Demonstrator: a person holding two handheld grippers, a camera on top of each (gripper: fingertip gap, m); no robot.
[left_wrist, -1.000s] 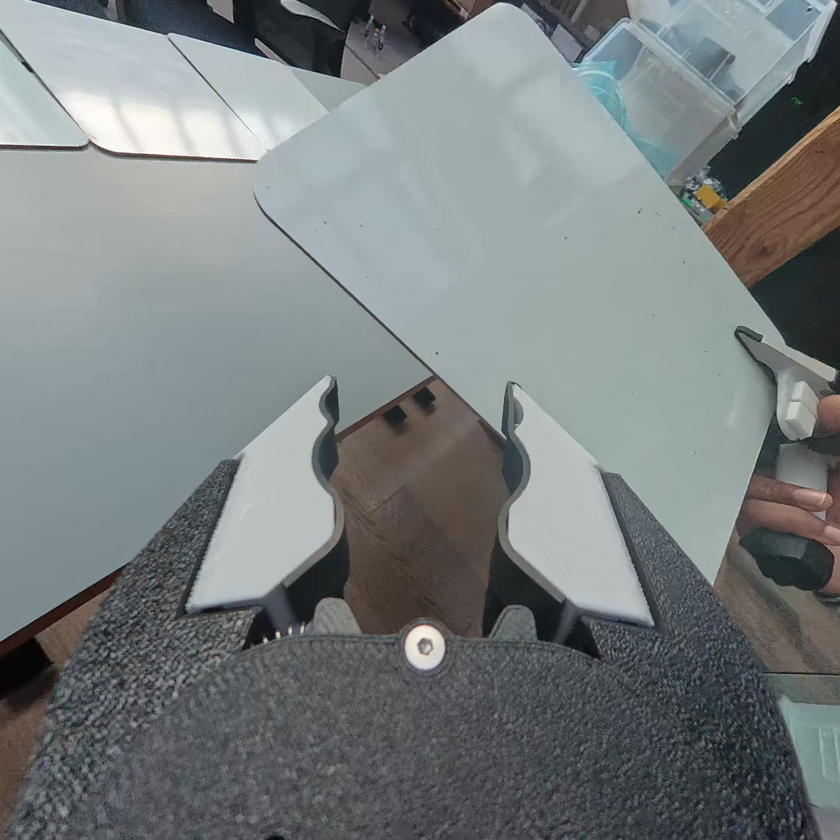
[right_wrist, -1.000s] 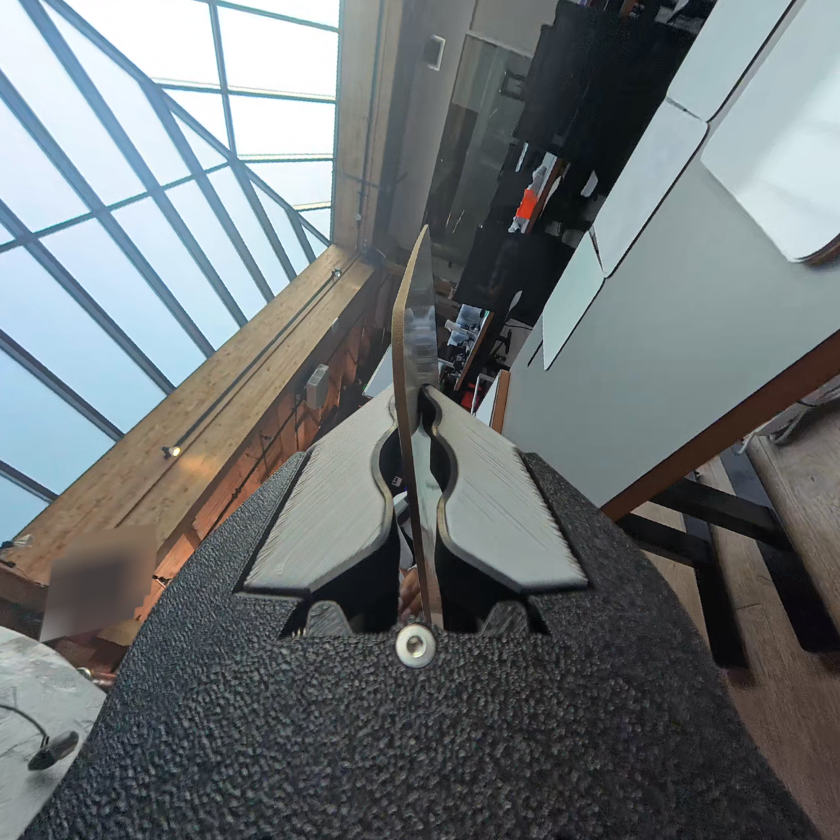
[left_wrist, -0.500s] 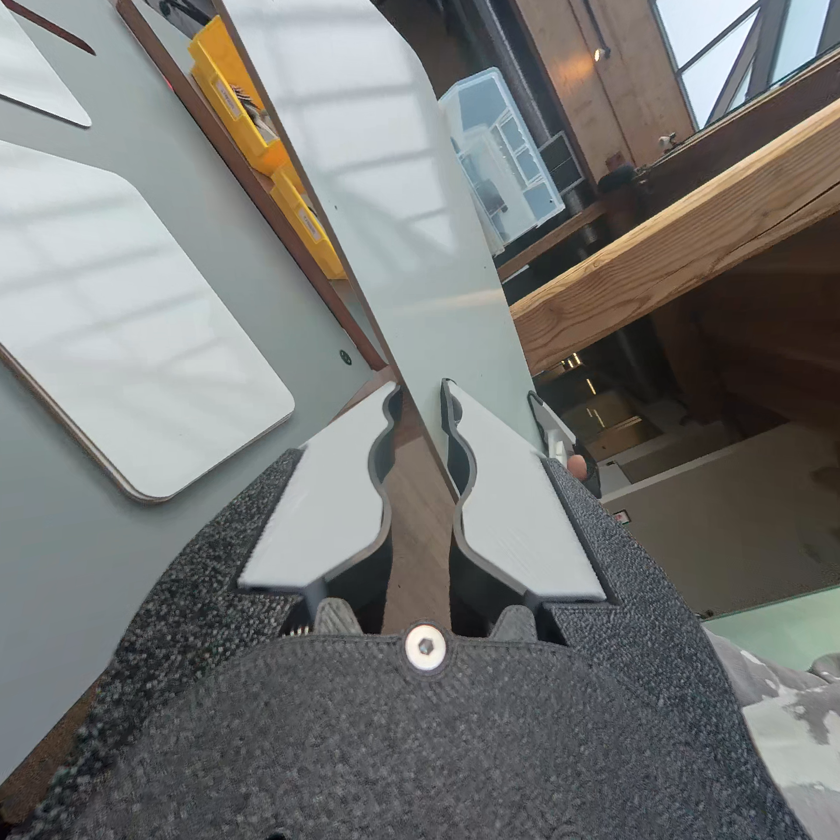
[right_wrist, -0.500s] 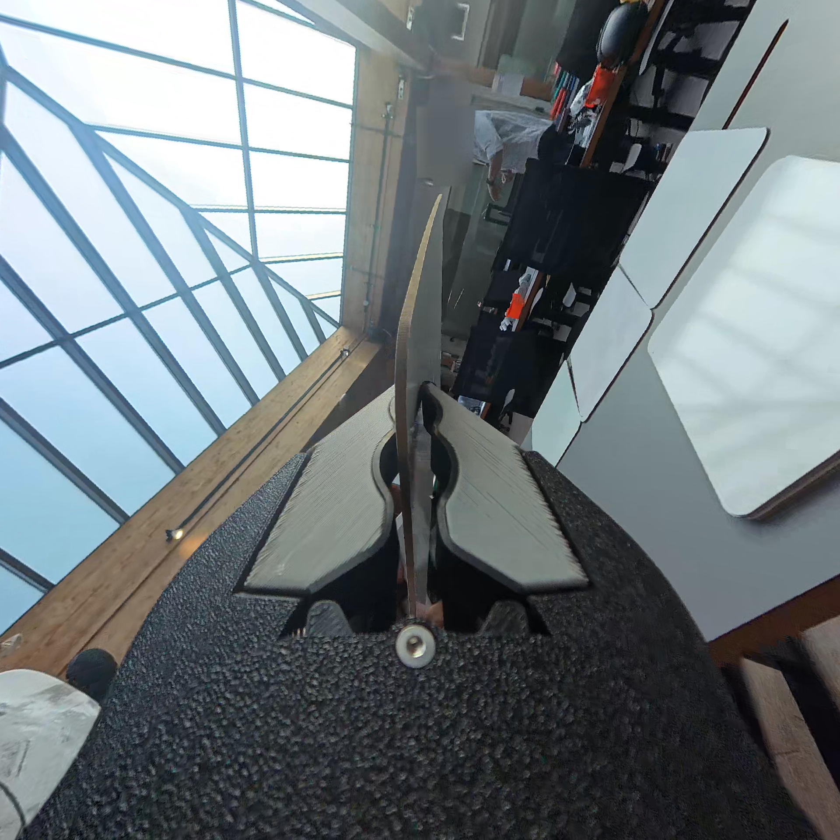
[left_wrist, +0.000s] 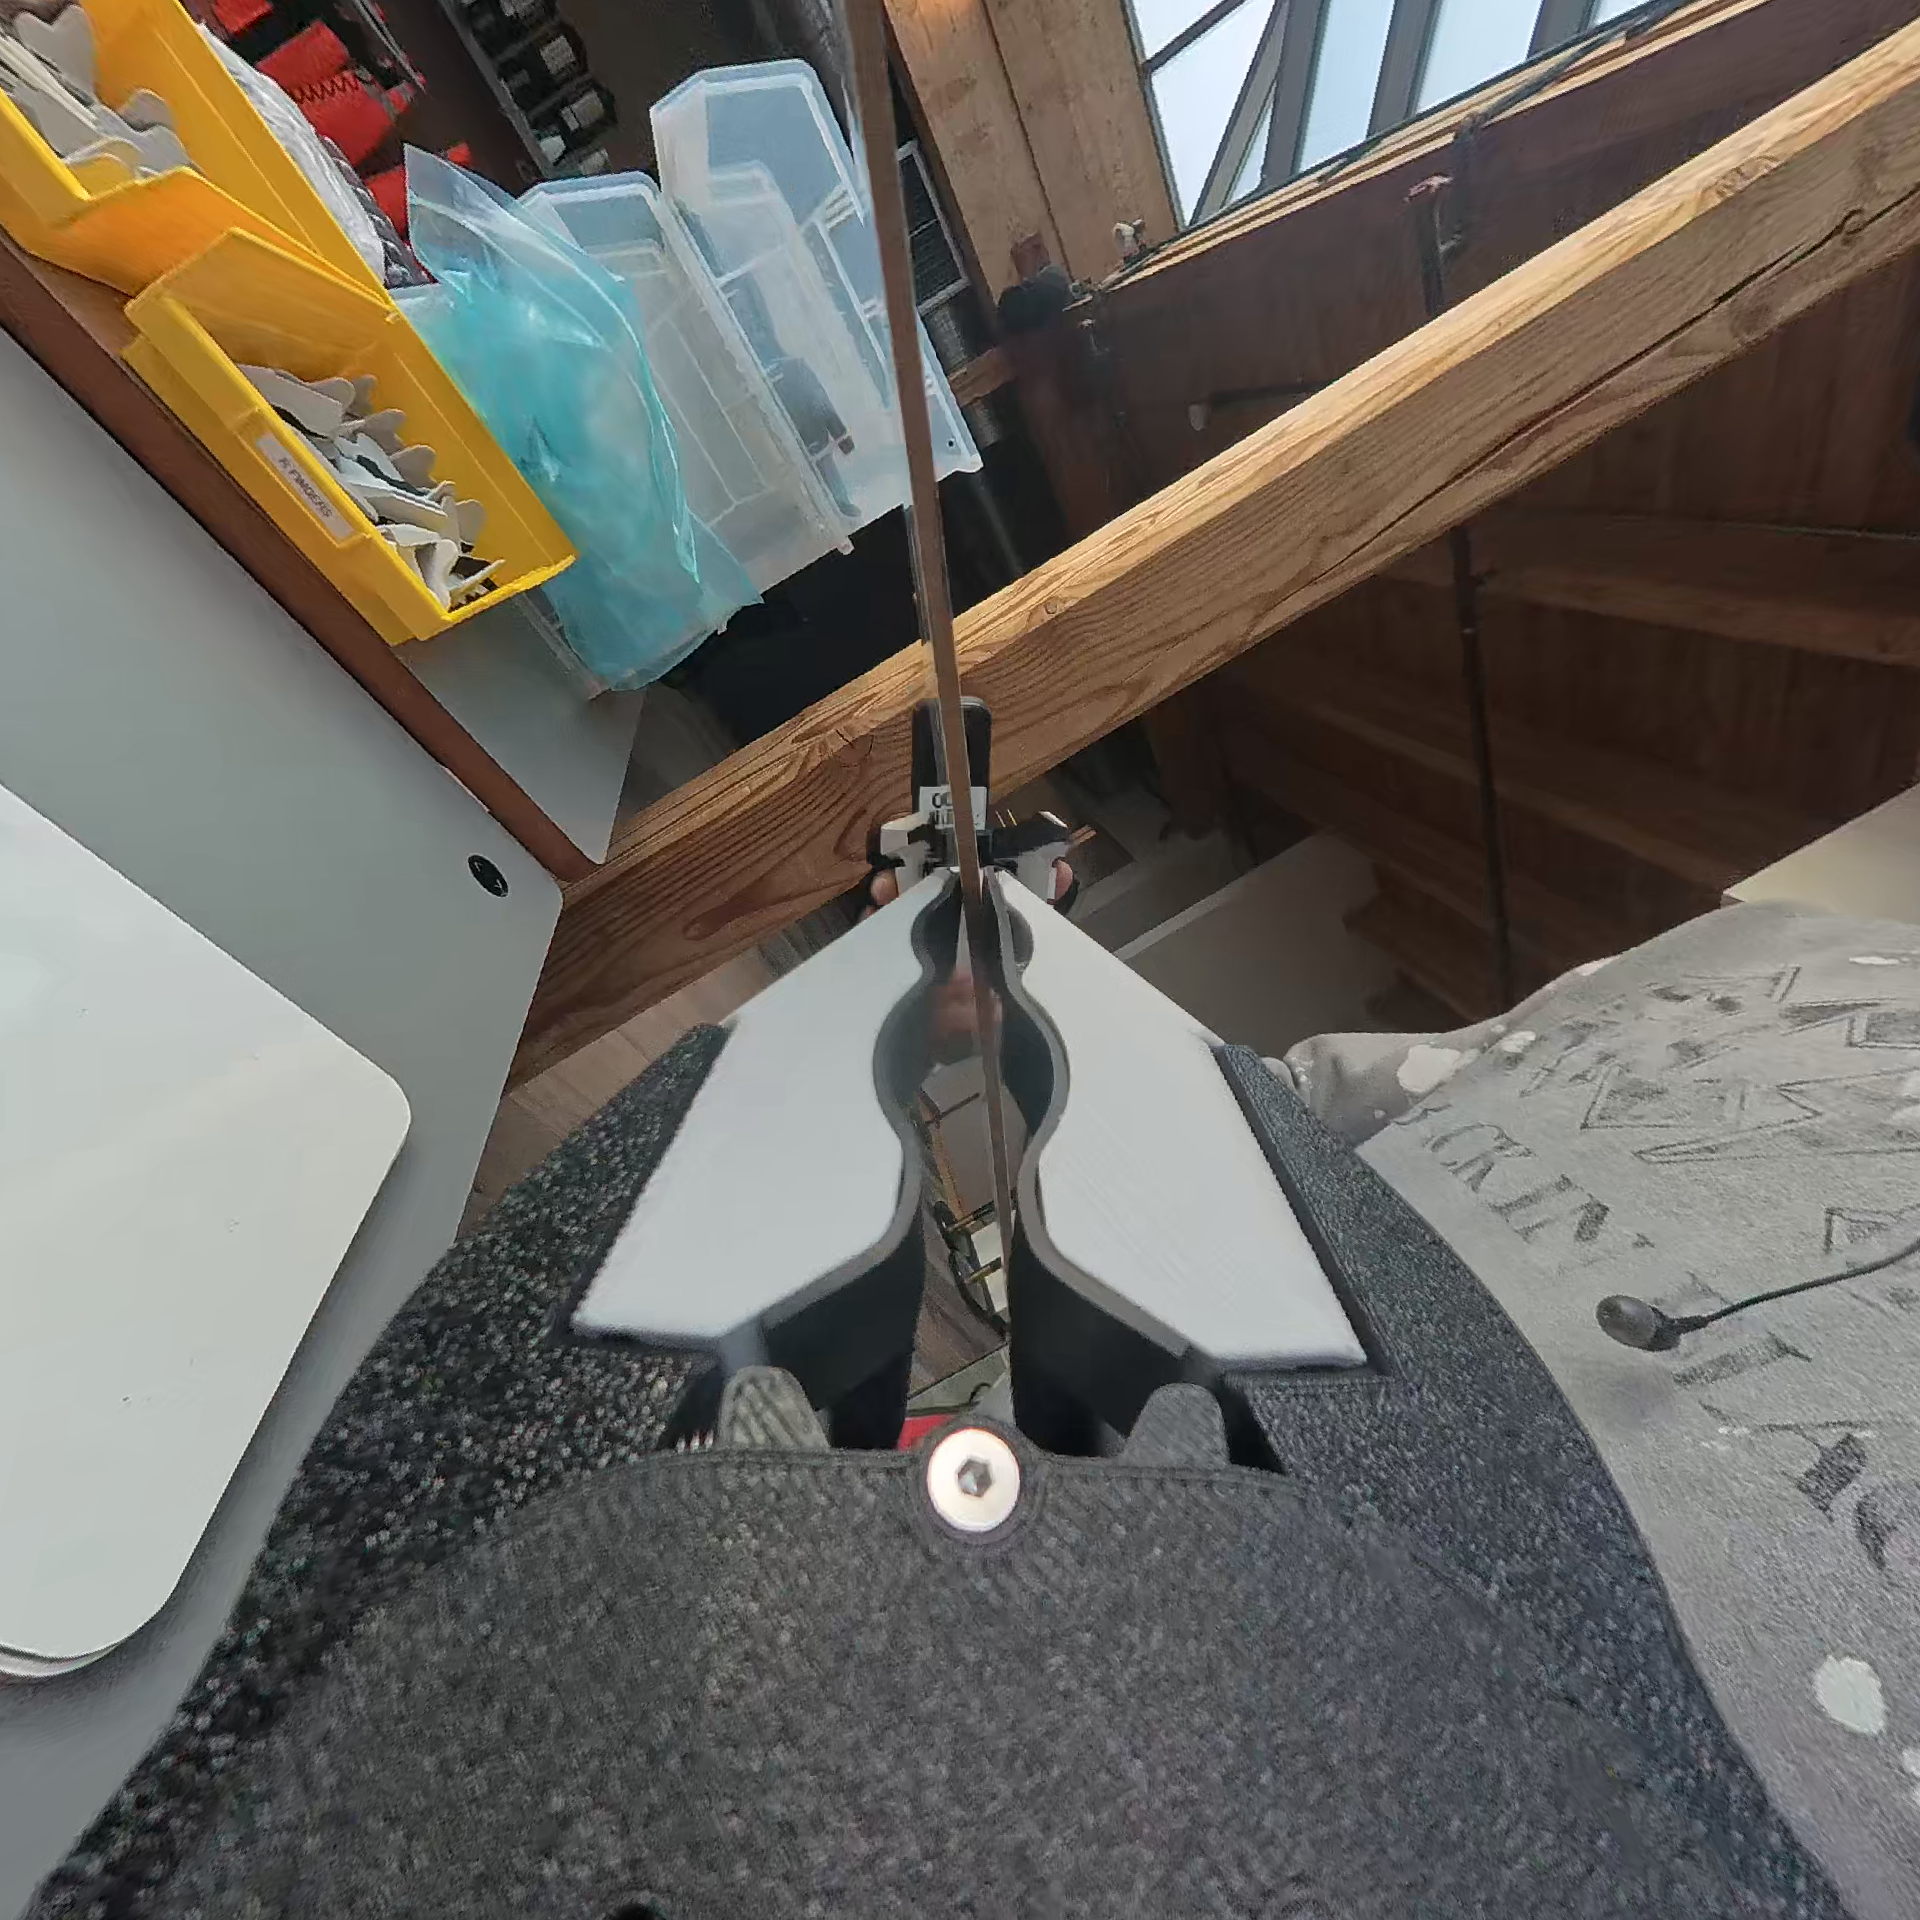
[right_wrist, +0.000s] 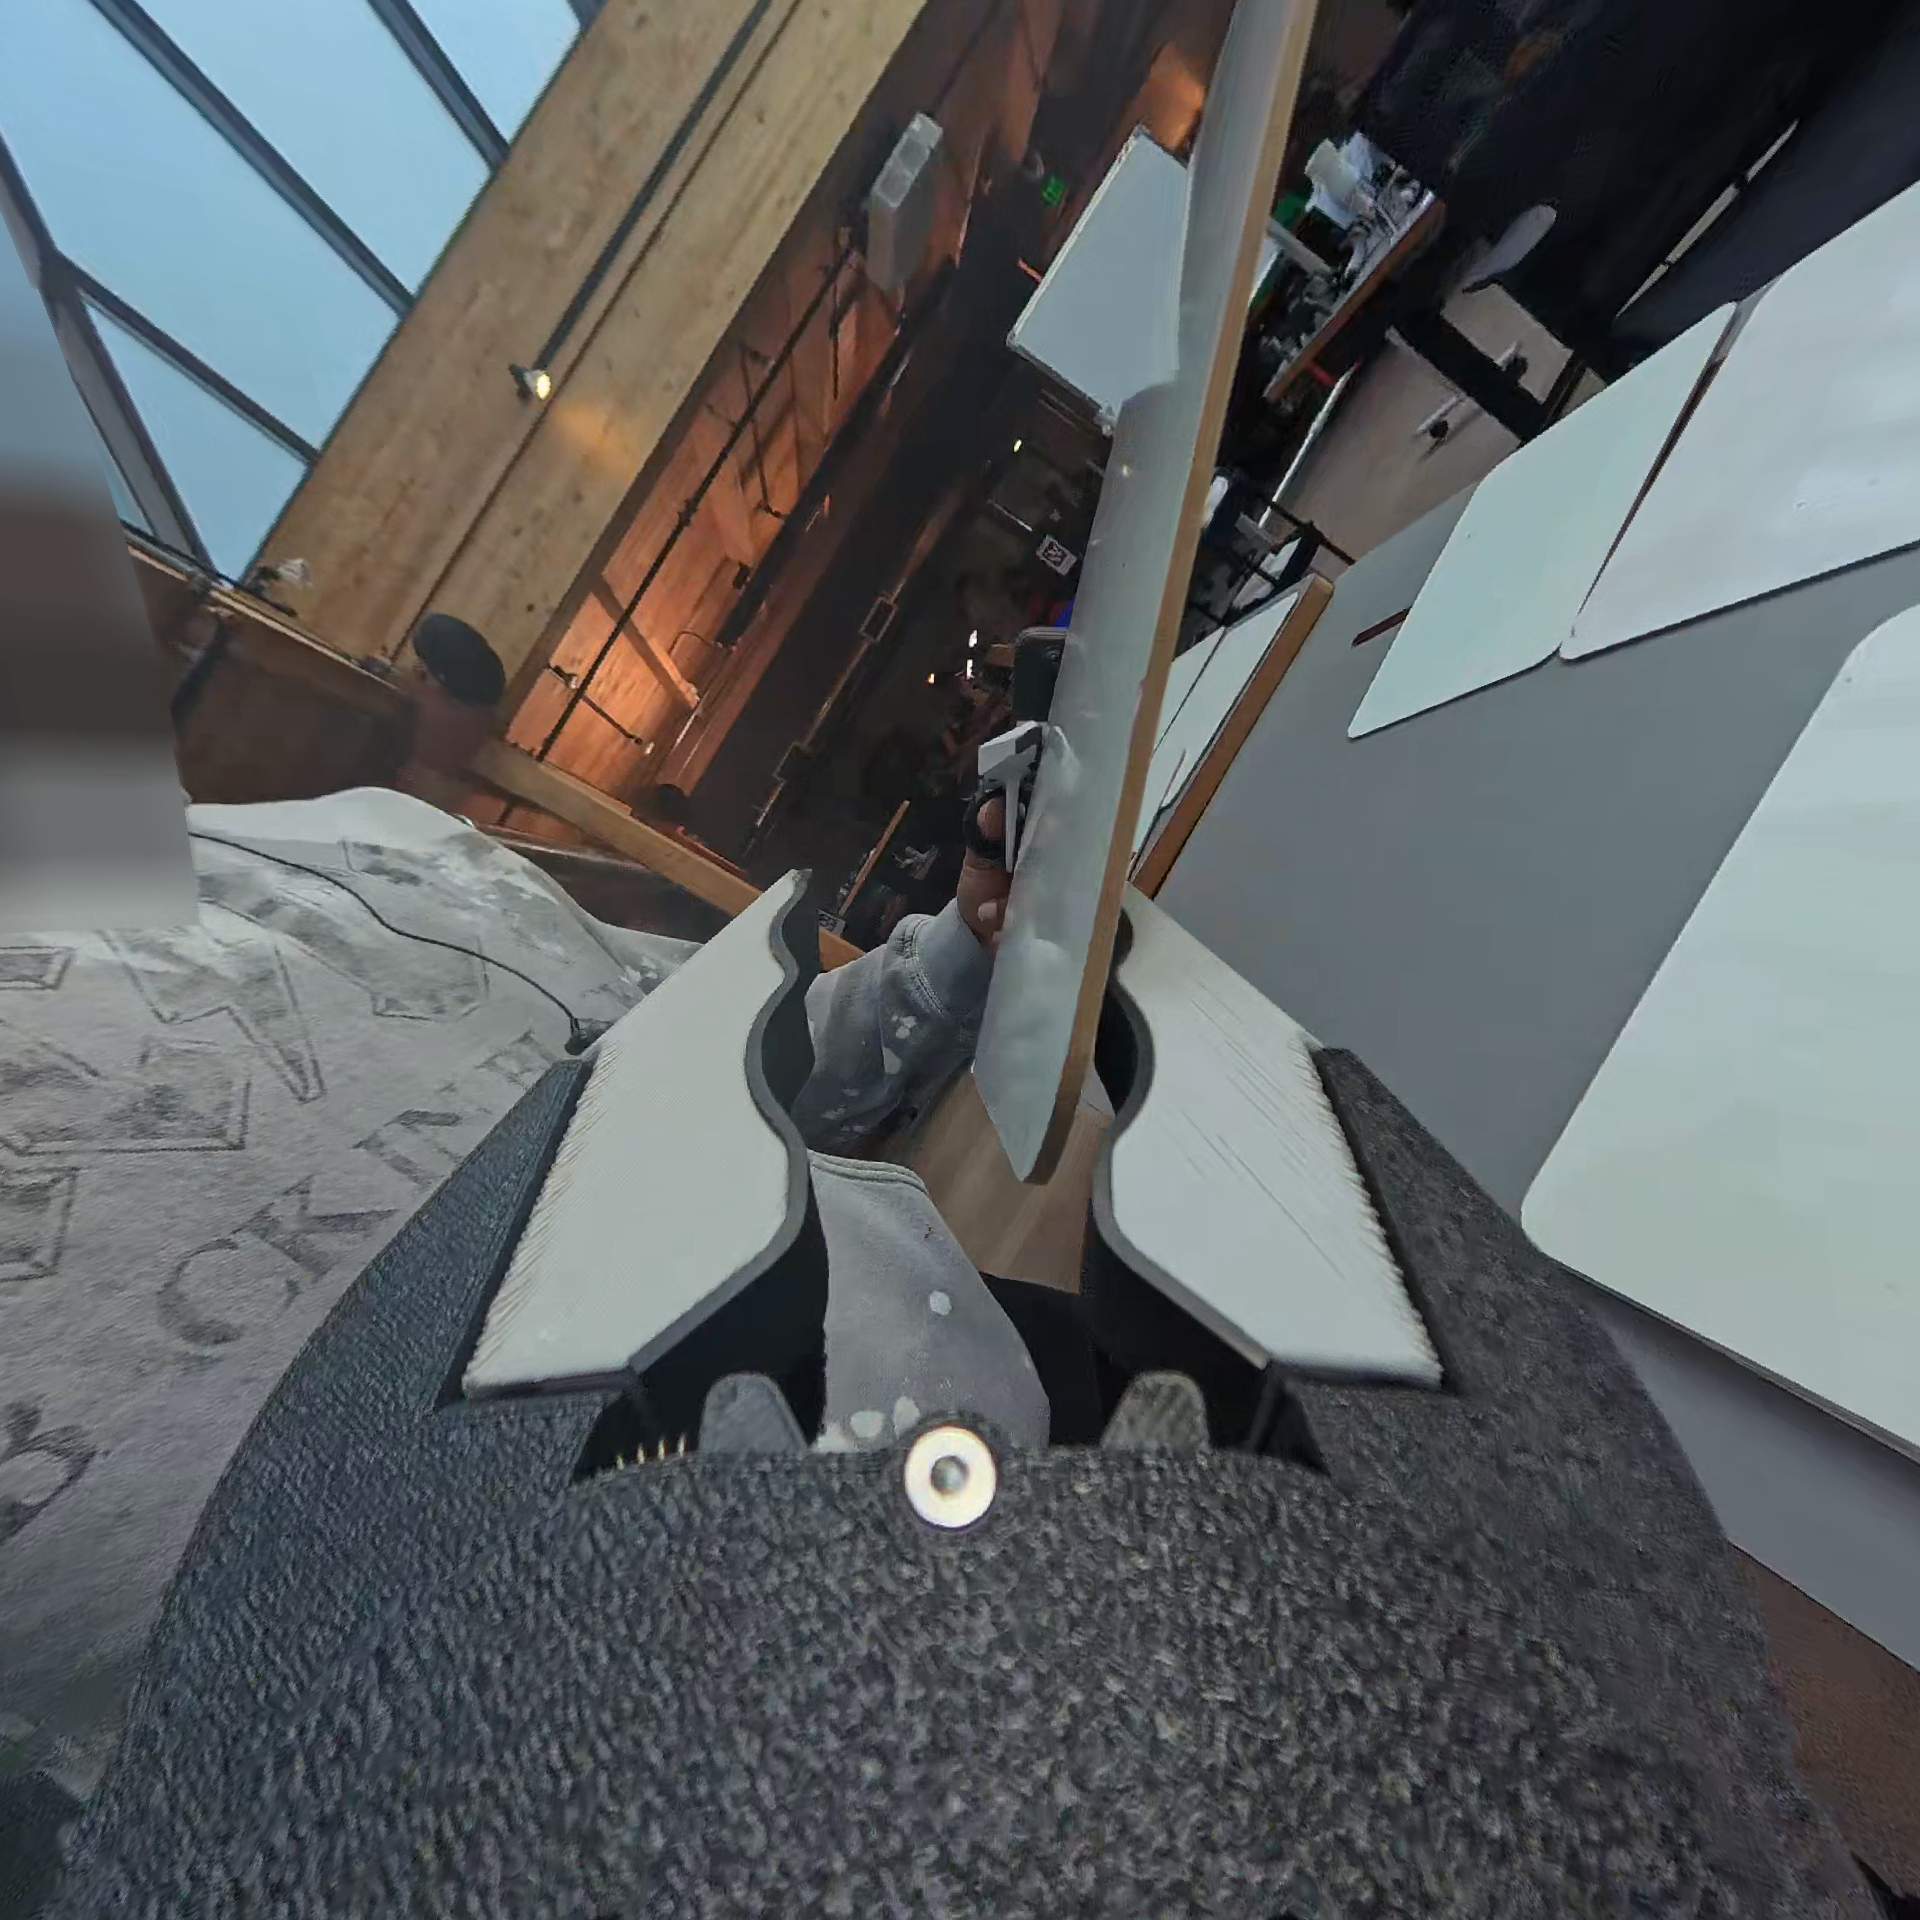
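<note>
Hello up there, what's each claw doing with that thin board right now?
Left gripper shut on thin board, edge-on. Right gripper open, board between its fingers. Grey table beside.

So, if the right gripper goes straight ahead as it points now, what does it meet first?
The board: its near corner already sits between the open right gripper's fingers, so it would slide deeper in. Behind it, farther off, is the left gripper; depth is unclear.
</note>
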